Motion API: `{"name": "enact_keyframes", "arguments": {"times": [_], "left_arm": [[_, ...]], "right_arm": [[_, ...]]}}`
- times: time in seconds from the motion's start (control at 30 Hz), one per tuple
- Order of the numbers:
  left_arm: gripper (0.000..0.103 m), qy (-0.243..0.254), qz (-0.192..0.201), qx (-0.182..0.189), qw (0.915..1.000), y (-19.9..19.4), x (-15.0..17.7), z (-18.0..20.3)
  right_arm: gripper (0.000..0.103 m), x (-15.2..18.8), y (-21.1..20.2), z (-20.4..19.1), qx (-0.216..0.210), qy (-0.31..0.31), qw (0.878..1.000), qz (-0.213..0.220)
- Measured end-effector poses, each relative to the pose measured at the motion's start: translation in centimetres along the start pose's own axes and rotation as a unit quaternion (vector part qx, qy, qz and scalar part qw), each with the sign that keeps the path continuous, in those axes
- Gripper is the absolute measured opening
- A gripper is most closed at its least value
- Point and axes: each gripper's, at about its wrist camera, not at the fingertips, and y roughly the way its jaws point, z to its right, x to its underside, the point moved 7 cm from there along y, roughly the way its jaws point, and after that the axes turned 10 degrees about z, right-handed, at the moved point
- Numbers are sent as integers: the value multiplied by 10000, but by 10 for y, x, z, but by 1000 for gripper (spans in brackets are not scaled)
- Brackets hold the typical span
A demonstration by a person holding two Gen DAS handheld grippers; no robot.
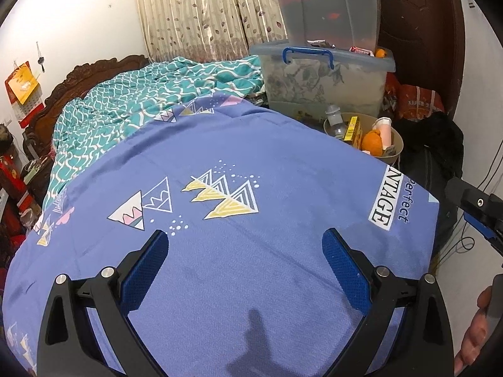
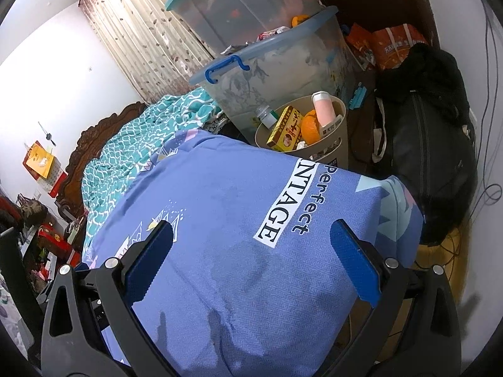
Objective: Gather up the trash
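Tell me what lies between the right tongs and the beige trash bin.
Only bare blue bedsheet lies between the open right tongs and the trash bin, which stands just past the bed's far edge. Nothing visible blocks the way.

Bin [image 2: 333, 154] beside bed [image 2: 239, 251] far corner; box [image 2: 284, 130], orange [image 2: 309, 130], bottle [image 2: 267, 116] inside; storage tubs [image 2: 267, 75] behind.
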Motion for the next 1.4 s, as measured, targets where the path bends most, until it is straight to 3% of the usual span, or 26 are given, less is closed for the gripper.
{"name": "enact_keyframes", "arguments": {"times": [0.43,0.9,1.4], "left_arm": [[94,198,-41,-46,9998,-1,3,8],[94,68,-254,83,9996,3,5,5],[94,59,-268,-39,9996,2,6,2]], "right_arm": [[99,0,0,2,16,34,10000,29],[99,1,-3,0,4,66,10000,6],[99,2,-3,-2,7,75,10000,-5]]}}
